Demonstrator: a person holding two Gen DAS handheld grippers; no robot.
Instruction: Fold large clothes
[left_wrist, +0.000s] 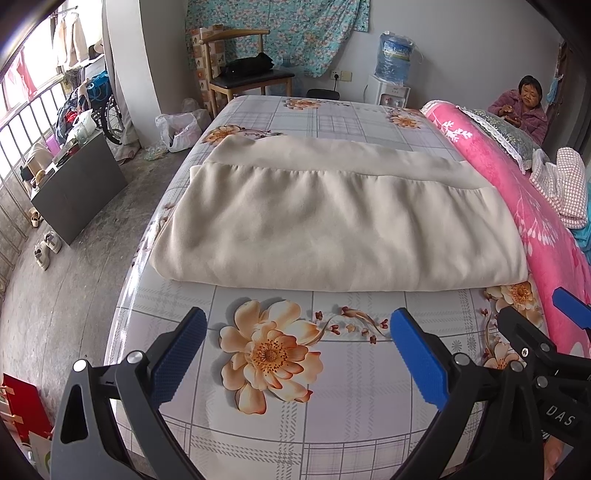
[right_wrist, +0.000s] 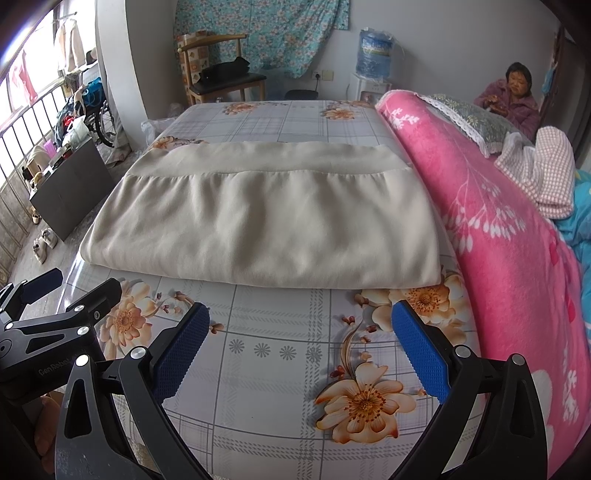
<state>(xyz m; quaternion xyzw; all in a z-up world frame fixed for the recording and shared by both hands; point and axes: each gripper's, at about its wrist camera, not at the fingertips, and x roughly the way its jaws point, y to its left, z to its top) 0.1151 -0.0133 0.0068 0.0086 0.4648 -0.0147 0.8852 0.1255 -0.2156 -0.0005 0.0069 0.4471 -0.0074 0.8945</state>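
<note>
Ahead of both grippers, a folded cream garment (left_wrist: 332, 225) lies flat across the flowered bed sheet (left_wrist: 332, 406), apart from every fingertip. The left gripper (left_wrist: 297, 343) is spread wide with nothing between its blue pads (left_wrist: 181, 354), hovering over a printed flower. The right gripper (right_wrist: 299, 341) is likewise wide and empty; in the left view only part of it shows at the right edge. To the right of the grippers a pink blanket (right_wrist: 498, 240) runs beside the garment, hiding whatever lies beneath it. How many layers the garment has cannot be told. A seated person (left_wrist: 521, 110) is partly hidden behind the blanket, far ahead.
</note>
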